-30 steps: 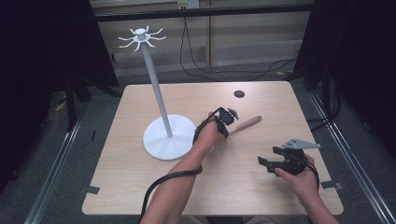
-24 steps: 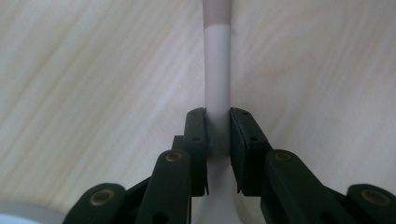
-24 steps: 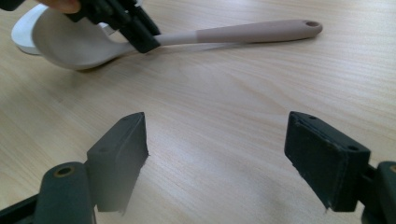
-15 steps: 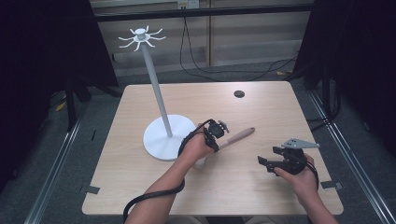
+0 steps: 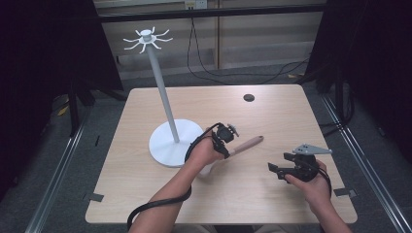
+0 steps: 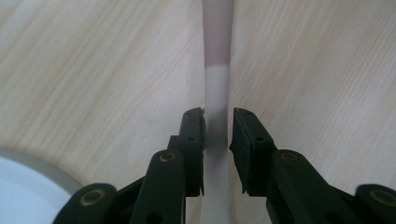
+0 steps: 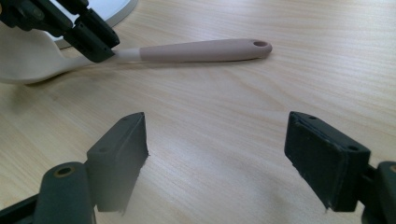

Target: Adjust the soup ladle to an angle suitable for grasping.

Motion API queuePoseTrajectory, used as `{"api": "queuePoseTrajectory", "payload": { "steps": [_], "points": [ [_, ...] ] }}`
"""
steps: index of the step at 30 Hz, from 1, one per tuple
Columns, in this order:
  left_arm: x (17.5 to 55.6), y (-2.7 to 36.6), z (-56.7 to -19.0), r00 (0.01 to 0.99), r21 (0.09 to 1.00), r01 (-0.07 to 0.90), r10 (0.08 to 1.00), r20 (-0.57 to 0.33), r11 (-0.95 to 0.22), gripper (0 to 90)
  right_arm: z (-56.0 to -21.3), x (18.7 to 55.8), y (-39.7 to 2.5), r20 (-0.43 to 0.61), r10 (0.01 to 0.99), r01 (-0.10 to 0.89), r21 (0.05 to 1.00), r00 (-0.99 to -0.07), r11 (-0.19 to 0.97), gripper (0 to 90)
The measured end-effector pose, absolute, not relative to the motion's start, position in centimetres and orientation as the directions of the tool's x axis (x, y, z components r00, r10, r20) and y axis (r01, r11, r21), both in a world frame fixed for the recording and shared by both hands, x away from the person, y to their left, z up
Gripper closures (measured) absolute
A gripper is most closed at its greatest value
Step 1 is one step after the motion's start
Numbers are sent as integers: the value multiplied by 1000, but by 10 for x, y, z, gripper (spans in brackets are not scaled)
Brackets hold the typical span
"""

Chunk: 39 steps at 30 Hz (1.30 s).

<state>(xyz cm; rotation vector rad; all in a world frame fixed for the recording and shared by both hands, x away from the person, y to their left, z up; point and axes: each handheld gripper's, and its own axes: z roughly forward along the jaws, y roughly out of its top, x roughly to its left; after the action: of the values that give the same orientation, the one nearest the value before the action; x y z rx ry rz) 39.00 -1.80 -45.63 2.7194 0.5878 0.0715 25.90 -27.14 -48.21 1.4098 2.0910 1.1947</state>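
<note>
Item: spatula. It is laid flat on the table, just beside the stand's base. The handle is pinkish-tan with a hanging hole at its free end; the neck and blade are whitish. In the right gripper view the blade is seen next to the base; whether the two touch cannot be told.

Grasp: the neck is pinched by the left gripper just below the tan handle. The fingers are pressed against both sides of the neck, with no gap seen.

Progress, as judged: the spatula is gripped but not lifted; its handle lies along the wood. The work in hand is taken to be hanging it by the hole on one of the hooks at the top of the pole. Lifting, carrying up and hooking are all left to be done.

Left hand: reached forward past the table's middle, wrist bent down, gripper aimed steeply at the table. A black cable is trailed back along the forearm.

Right gripper: held low near the right front of the table, well apart from the spatula, pointed toward it. Its fingers are spread wide and nothing is held between them.

Other: a small dark disc is set near the far edge.
</note>
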Motion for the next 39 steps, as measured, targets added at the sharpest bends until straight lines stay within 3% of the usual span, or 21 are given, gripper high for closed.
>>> {"api": "queuePoseTrajectory", "payload": {
  "steps": [12, 19, 39],
  "points": [
    [403, -46, -472, 913, 337, 397, 406, -47, -854, 703, -481, 258, -274, 164, 883, 586, 797, -441, 145, 208],
    [403, -47, -471, 913, 317, 399, 406, -47, -861, 770, -482, 258, -275, 164, 883, 587, 796, -439, 145, 208],
    [394, 4, -420, 885, 523, 429, 459, -78, -737, 776, -486, 260, -273, 163, 890, 608, 780, -426, 148, 119]
  ]
}}
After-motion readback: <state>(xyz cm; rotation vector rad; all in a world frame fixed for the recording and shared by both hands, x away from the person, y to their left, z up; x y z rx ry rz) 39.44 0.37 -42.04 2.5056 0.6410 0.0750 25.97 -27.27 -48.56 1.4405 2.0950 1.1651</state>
